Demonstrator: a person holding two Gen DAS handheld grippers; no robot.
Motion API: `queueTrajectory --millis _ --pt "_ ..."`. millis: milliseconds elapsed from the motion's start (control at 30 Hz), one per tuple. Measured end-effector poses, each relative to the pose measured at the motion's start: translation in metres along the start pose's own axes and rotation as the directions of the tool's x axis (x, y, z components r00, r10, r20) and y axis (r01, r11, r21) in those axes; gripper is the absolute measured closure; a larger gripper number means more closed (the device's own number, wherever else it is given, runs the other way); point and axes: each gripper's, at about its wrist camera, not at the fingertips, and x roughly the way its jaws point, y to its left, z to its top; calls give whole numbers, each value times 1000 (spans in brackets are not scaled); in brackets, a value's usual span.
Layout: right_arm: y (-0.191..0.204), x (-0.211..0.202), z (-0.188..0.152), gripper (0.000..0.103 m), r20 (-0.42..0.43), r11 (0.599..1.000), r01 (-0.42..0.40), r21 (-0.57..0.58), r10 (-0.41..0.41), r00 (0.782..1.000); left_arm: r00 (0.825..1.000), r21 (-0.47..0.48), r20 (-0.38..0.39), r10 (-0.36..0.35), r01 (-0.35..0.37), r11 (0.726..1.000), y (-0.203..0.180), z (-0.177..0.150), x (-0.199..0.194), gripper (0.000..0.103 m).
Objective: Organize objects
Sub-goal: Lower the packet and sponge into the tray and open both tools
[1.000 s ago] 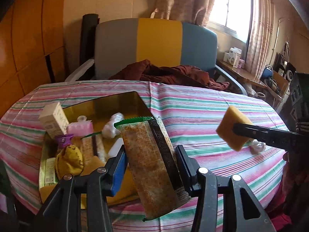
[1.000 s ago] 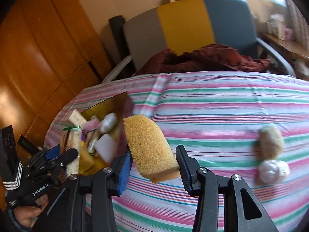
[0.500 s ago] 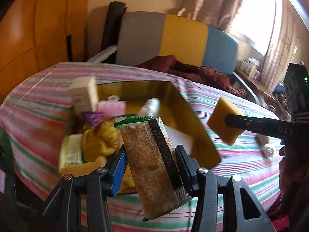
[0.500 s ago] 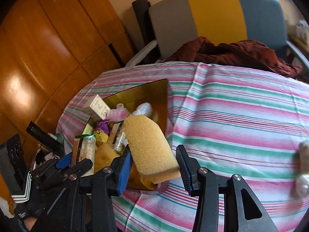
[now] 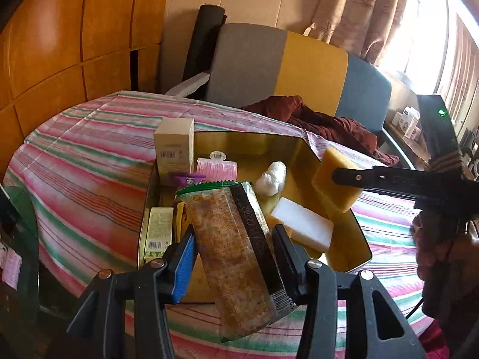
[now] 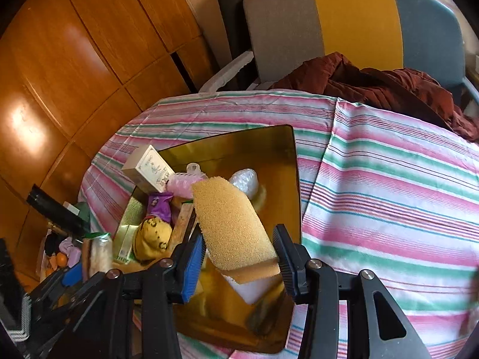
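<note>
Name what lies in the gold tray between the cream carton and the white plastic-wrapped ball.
A pink hair roller lies between the cream carton and the wrapped ball in the gold tray; both wrist views show it.

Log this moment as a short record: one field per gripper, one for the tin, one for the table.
left gripper: shut on snack packet, held above the tin's near end
right gripper: shut on yellow sponge, over the tin
gold tin: open, on the table; holds a white box, pink roller, white sponge, yellow plush
table: striped cloth
</note>
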Motion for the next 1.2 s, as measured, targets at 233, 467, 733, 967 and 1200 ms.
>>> queueTrajectory --millis 233,467,733,967,1200 --pt "-3 17 6 56 -13 999 26 30 -25 1000 1000 29 9 22 -22 999 -8 12 8 53" --pt "-6 23 8 56 -14 999 27 38 -26 1000 1000 54 11 27 -27 998 -17 20 17 53" --pt "-7 27 11 56 -14 999 26 34 -26 1000 999 74 15 30 -31 997 -22 31 26 55" --pt "-7 31 12 56 -15 999 27 35 -26 1000 1000 80 0 30 -30 996 -24 32 35 60" --pt "-10 32 13 20 -1 998 1 61 -1 1000 999 14 -23 31 -31 999 -9 27 39 60"
